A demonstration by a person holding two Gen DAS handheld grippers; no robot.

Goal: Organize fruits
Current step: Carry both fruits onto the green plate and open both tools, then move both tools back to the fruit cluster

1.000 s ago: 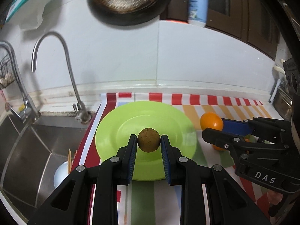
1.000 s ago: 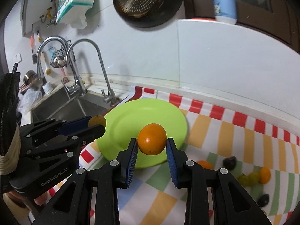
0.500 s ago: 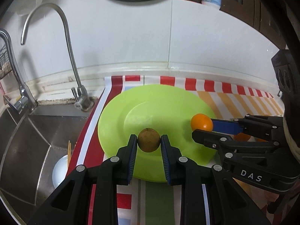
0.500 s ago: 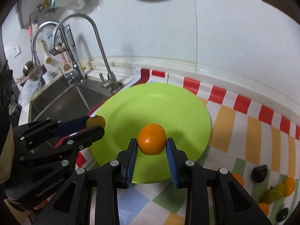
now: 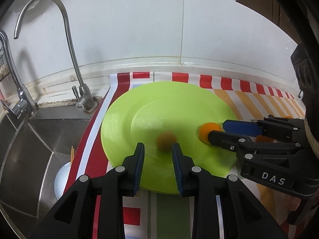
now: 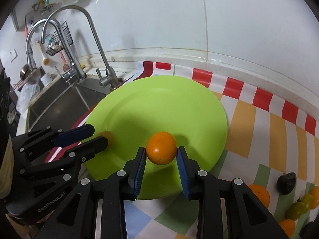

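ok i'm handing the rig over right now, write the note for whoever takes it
Left gripper: jaws have just been opening; the brown fruit is blurred at its fingertips, not pinched, over the green plate.
Right gripper: shut on the orange, over the plate's near side.
Done: both fruits brought to the plate; neither clearly at rest on it.
Left: release the orange, then fetch the loose fruits from the striped cloth on the right.

"DAS" on the right gripper (image 5: 214,133), "GenRobot.AI" on the left gripper (image 6: 100,134)
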